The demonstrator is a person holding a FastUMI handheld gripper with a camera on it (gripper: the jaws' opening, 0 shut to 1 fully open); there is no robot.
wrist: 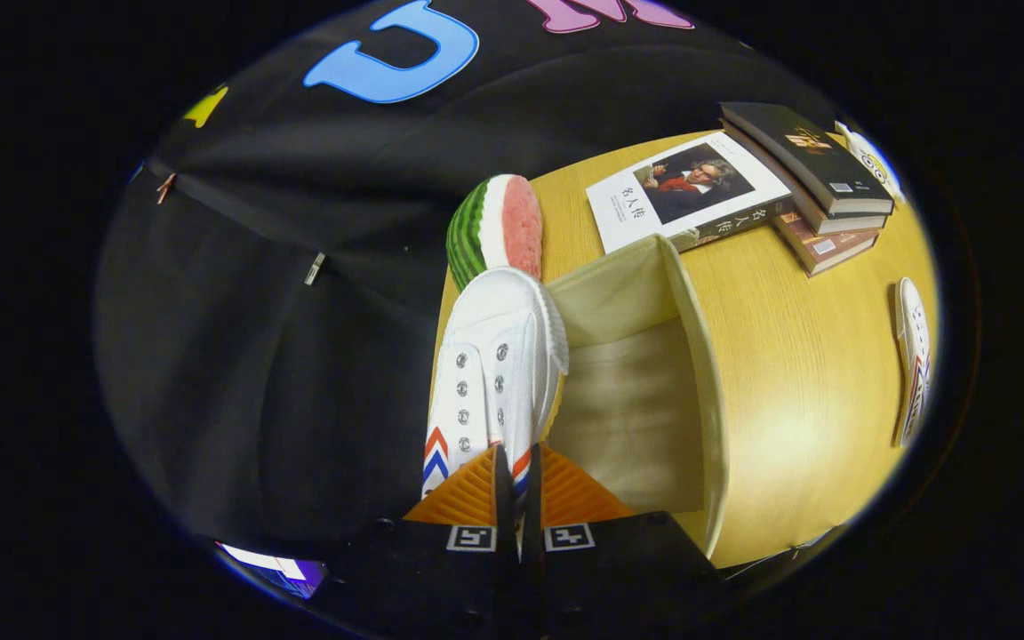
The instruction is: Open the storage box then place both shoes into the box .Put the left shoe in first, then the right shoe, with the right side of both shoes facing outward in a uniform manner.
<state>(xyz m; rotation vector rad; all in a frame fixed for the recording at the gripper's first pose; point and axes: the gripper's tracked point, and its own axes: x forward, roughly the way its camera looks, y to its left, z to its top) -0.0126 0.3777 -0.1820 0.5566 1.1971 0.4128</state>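
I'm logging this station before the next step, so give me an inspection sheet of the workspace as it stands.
Surface: wooden table, bare around the box.
Job's things: open fabric storage box just ahead of the fingers, inside looks empty; white shoe held at the box's near wall, toe pointing away; second shoe lying on the table beyond the box.
Clutter: watermelon slice past the held shoe's toe; portrait book; stack of books beside it.
Gripper: gripper with both fingers pressed on the held shoe's heel collar.
Cables: nothing seen.
Surroundings: black cloth wall.
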